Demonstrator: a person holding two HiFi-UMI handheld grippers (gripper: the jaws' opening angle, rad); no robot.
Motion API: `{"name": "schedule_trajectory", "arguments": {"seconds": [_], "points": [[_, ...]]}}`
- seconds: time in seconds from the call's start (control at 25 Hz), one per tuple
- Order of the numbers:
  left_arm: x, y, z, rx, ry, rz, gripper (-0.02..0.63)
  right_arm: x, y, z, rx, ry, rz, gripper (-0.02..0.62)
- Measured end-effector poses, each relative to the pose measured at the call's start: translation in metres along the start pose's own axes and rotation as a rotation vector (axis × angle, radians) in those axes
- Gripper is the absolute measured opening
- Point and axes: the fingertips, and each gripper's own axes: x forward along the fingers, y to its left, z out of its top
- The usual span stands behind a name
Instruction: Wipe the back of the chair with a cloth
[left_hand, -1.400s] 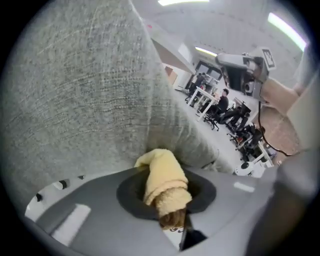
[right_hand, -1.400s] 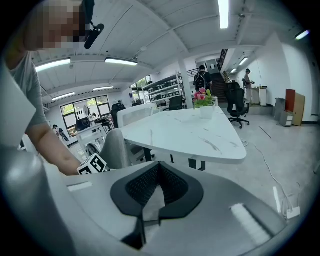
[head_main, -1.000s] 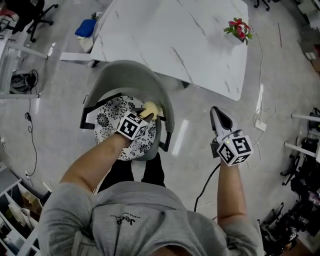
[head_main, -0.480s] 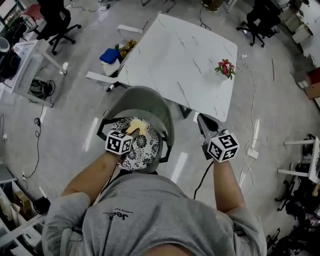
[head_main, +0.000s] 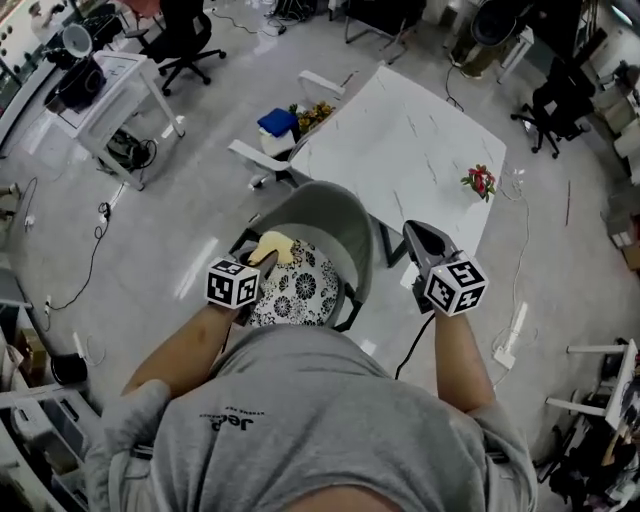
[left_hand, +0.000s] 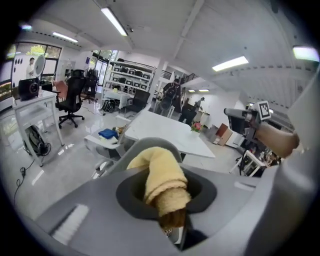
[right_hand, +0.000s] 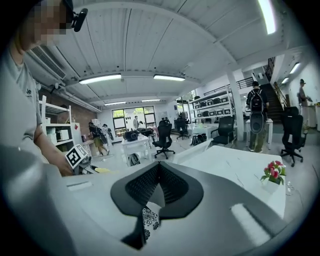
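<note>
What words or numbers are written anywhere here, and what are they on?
"Je": dark print on the person's grey shirt, rest cut off.
Small line next to that print, head view: too blurred to read.
Two marker cubes: black-and-white square patterns, no words.
Nothing else readable.

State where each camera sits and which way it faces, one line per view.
Head view: on the head, facing steeply down at the chair; arms, left gripper, right gripper show.
Left gripper view: along jaws shut on the yellow cloth, toward the table; right gripper shows.
Right gripper view: along shut jaws, across the table; left gripper, torso show.
Shared: the table's flowers.
</note>
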Motion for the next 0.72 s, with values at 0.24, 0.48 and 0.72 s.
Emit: {"name": "schedule_trajectory", "arguments": {"seconds": [0.24,0.48,0.72], "points": [[-0.091,0.026,0.003,-0.083,-0.157,0.126,0.123,0.046,0.058,0.017,-0.041,-0.009,0.169,0.003],[-0.195,0.056,-0.009,-0.149,-0.313,0.273,0.123,0.110,0.150,0.028,-0.093,-0.001,0.365,0.003],[-0.322,0.078,-0.038,-0.216,-0.479,0.414,0.123,0.149,0.279,0.045,-0.165,0.006,0.555,0.003]]}}
